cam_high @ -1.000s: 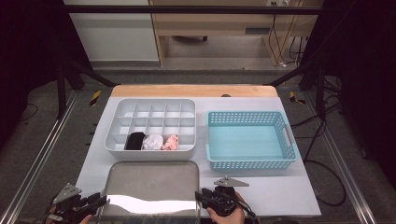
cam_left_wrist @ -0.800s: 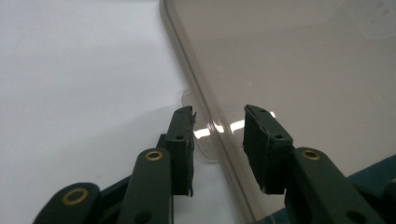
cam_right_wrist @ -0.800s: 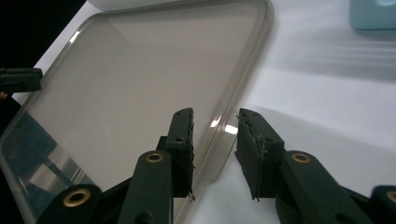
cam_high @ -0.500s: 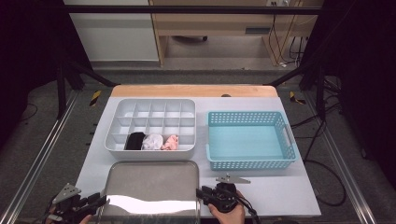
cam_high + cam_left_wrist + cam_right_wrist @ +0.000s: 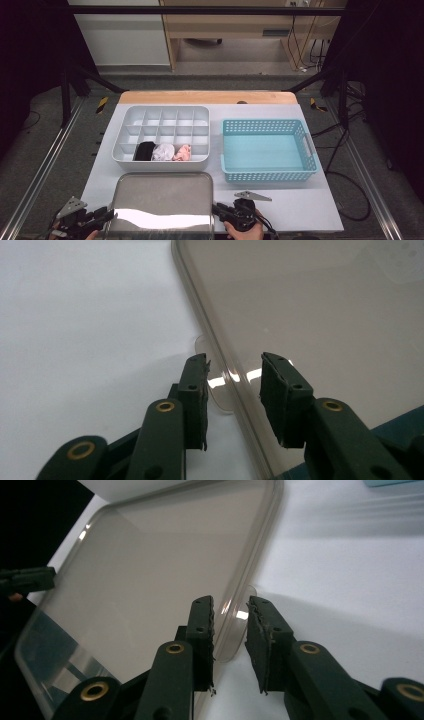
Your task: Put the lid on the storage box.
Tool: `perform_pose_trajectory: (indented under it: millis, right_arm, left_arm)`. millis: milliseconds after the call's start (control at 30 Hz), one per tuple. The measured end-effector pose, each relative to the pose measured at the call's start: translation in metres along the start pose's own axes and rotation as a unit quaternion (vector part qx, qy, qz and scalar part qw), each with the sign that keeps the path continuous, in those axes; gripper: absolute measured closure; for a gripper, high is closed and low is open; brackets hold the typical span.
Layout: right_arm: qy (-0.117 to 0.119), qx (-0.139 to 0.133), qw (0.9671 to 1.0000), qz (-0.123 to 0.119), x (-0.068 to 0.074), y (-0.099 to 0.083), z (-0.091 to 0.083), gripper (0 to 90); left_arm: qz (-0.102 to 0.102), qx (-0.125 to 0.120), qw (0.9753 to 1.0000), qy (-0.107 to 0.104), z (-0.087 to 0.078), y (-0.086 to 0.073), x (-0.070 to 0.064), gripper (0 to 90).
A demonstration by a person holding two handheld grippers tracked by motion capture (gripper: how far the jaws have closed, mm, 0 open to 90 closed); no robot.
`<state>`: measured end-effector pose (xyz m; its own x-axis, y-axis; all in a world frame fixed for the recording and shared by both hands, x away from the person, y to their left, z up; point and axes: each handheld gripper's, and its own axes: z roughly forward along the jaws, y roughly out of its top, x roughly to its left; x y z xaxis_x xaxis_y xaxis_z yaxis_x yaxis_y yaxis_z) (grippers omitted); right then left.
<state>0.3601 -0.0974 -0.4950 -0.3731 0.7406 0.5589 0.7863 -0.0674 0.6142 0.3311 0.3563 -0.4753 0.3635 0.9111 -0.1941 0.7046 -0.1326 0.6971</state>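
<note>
Grey floor (image 5: 45, 165), black curtains (image 5: 30, 60), wooden desk (image 5: 235, 25) behind.

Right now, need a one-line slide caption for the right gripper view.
Right gripper, fingers open, straddles the small tab on the edge of the clear lid lying on the white table.

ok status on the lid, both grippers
Left gripper open, fingers astride the clear lid's left edge tab. Right gripper open astride the right tab. Lid flat on the table, nothing in the way.
</note>
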Motion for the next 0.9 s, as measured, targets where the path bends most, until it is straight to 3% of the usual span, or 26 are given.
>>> perform_pose_trajectory:
  millis: [567, 900]
  right_arm:
    - [0.028, -0.032, 0.9991, -0.003, 0.009, 0.007, -0.014, 69.4]
    - [0.018, -0.041, 0.9990, -0.008, 0.011, 0.012, -0.010, 66.3]
  left_arm:
    - [-0.008, -0.002, 0.9999, -0.007, -0.001, 0.000, 0.002, 62.5]
    - [-0.013, -0.003, 0.9999, -0.011, 0.000, 0.000, 0.004, 62.3]
